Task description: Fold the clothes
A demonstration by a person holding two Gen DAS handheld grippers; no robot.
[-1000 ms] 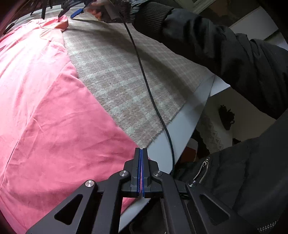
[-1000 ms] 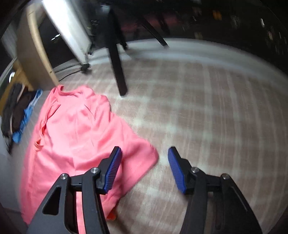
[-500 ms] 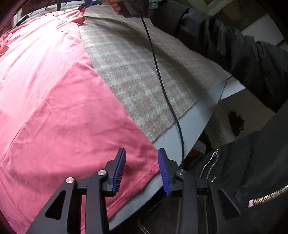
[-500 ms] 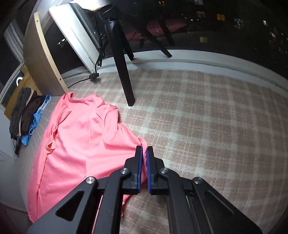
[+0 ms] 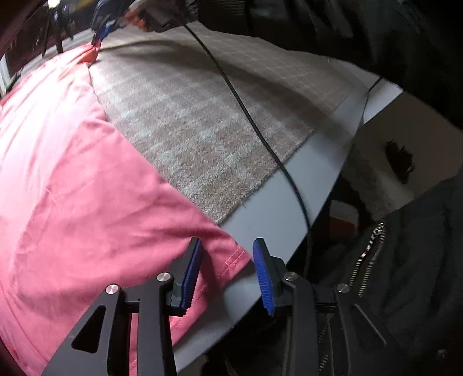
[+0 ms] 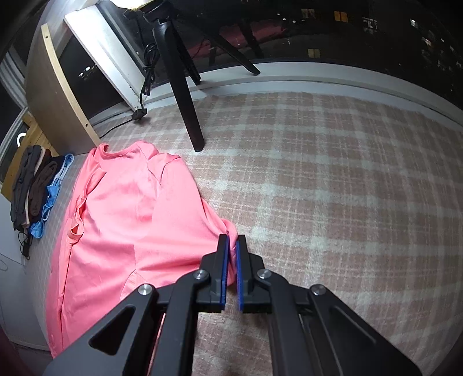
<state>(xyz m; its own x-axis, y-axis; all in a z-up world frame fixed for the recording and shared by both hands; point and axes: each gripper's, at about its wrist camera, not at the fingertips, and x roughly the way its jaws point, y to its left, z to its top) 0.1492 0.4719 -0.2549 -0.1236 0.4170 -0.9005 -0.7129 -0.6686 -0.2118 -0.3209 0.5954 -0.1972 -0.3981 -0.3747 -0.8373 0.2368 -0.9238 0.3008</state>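
A pink T-shirt (image 5: pixel 72 188) lies spread over a plaid beige cloth (image 5: pixel 188 121), its hem reaching the grey table edge (image 5: pixel 289 208). My left gripper (image 5: pixel 227 242) straddles the shirt's near hem corner. Its jaws are closing, with the fabric between the pads and a gap on both sides. At the far hem corner, my right gripper (image 5: pixel 104 27) pinches the fabric. In the right wrist view that gripper (image 6: pixel 232 238) is shut on a bunched fold of the pink T-shirt (image 6: pixel 121 217), slightly lifted off the plaid cloth (image 6: pixel 318 188).
A black cable (image 5: pixel 246 107) runs across the cloth to the right gripper. A person's dark jacket (image 5: pixel 405 274) is close on the right. A black tripod leg (image 6: pixel 185 95) stands on the cloth beyond the shirt. Folded dark and blue clothes (image 6: pixel 34 182) lie at the far left.
My left gripper went from shut to open and shifted onto the shirt's near hem corner, then narrowed a little. My right gripper closed on the far corner and stayed there.
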